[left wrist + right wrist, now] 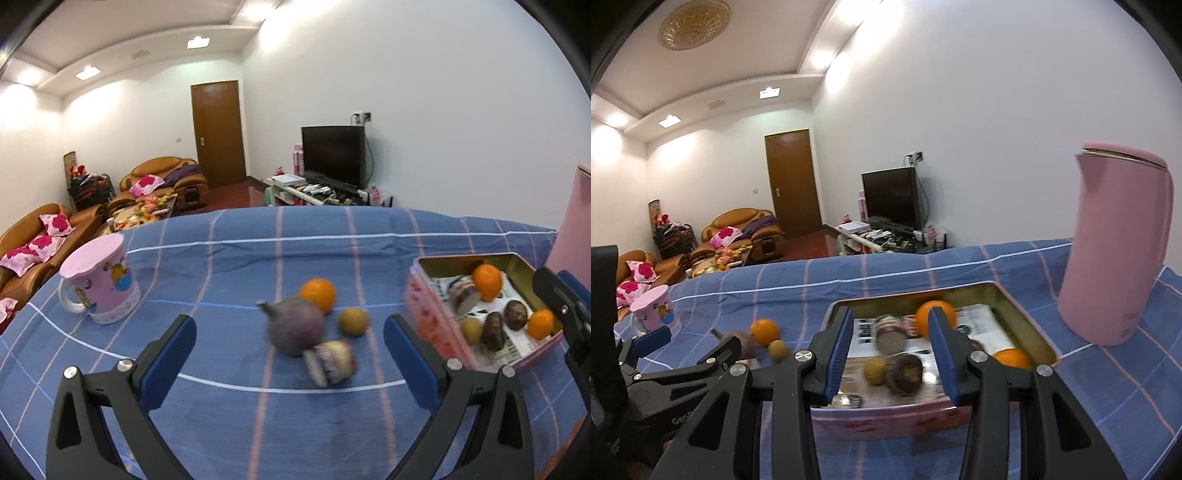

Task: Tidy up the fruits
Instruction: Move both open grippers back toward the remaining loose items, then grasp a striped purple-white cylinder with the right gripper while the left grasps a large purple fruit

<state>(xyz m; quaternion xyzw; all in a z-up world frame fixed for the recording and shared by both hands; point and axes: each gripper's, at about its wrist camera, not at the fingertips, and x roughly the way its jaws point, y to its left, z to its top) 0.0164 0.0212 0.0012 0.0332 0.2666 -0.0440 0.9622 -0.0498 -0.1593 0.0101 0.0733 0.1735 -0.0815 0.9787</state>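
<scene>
On the blue checked counter (229, 417) | left claw (290, 341) released, spread around loose fig (295, 325), ready to grab | right claw (892, 350) part-open, empty over tin (1027, 317), collecting fruit.

Bright ceiling lights — blurred, fisheye-warped

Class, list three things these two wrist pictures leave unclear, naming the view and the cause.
1. Left wrist view: the label of the small jar on the blue cloth is motion-blurred.
2. Left wrist view: the pink jug is cut by the edge.
3. Right wrist view: the right tool hides part of the tin.
</scene>
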